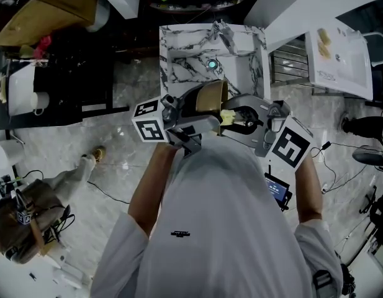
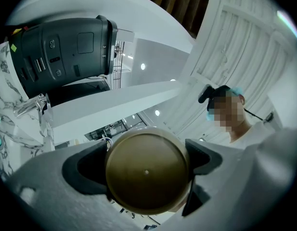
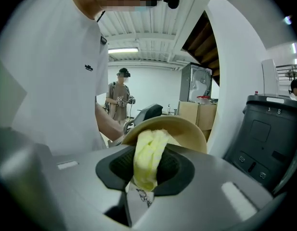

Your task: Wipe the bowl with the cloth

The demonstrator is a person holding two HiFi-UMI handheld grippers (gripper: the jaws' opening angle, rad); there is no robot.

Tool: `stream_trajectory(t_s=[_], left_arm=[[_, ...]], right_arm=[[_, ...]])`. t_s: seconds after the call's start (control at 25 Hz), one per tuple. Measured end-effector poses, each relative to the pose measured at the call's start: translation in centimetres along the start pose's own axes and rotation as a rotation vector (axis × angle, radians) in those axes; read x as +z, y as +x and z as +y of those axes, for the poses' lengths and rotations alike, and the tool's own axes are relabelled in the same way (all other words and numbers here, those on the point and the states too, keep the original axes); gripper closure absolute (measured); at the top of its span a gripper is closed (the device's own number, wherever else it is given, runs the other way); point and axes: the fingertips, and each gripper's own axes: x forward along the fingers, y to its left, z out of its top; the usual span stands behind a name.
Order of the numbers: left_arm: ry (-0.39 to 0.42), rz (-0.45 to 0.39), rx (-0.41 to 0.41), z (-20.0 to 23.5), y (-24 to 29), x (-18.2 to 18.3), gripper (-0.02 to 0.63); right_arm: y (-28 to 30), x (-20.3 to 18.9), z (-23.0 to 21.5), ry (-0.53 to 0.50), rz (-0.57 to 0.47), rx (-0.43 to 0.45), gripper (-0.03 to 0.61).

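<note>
The brown-gold bowl (image 1: 211, 95) is held up on its side in front of my chest, over the floor just before the marble sink. My left gripper (image 1: 197, 107) is shut on it; in the left gripper view the bowl's round underside (image 2: 147, 172) fills the gap between the dark pads (image 2: 83, 170). My right gripper (image 1: 239, 118) is shut on a bunched yellow cloth (image 1: 228, 116). In the right gripper view the cloth (image 3: 148, 154) sticks up out of the right gripper (image 3: 146, 166) and lies against the bowl's rim (image 3: 187, 128).
A marble sink (image 1: 179, 54) with a tap (image 1: 225, 39) stands just ahead. A white counter (image 1: 340, 54) lies to the right, a dark bin (image 3: 266, 134) close by. Another person (image 1: 30, 216) with grippers stands at the lower left; cables cross the floor.
</note>
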Motion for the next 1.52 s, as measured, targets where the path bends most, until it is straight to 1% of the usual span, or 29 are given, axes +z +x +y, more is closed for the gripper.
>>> stream_trajectory(t_s=[0.12,0.24,0.36,0.48,0.64,0.8,0.96,1.08,1.24,1.4,1.52], left_arm=[[0.004,0.023,0.001,-0.2,0.2,-0.8,0.097],[-0.004,0.043,-0.007,-0.5,0.3,-1.6,0.098],[-0.019,0.038,-0.021,-0.7,0.3,-1.7,0.098],[-0.011,0.035,-0.032,-1.2,0.5,-1.6,0.098],[0.002,0.034,-0.032,-1.4,0.5,-1.3,0.097],[0.013,0.023,-0.025,-1.3,0.3,-0.7,0.097],[0.015,-0.008,-0.015,-1.1,-0.2,0.3,0.097],[0.022,-0.014,-0.010,-1.0,-0.4,0.8,0.097],[0.026,-0.020,-0.005,-0.9,-0.7,1.0,0.097],[0.029,-0.026,-0.003,-0.7,-0.9,1.0,0.098],[0.022,-0.029,-0.012,-0.7,-0.7,0.9,0.098]], right_arm=[[-0.5,0.3,-0.1,0.016,-0.037,-0.018,0.495],[-0.9,0.8,-1.1,0.038,-0.093,-0.079,0.495],[-1.2,0.9,-2.2,0.039,-0.112,-0.144,0.495],[-1.4,0.6,-2.9,0.040,-0.101,-0.193,0.496],[-1.4,-0.3,-3.1,0.032,-0.054,-0.217,0.497],[-1.2,-1.3,-2.9,0.004,-0.004,-0.206,0.497],[-0.9,-2.4,-2.5,0.009,0.043,-0.188,0.499],[-0.6,-2.6,-2.0,0.010,0.060,-0.167,0.499],[0.0,-1.5,-1.2,-0.012,0.029,-0.130,0.500],[0.5,-0.8,0.2,-0.033,0.020,-0.056,0.502],[0.4,0.0,0.5,-0.043,-0.008,-0.015,0.502]])
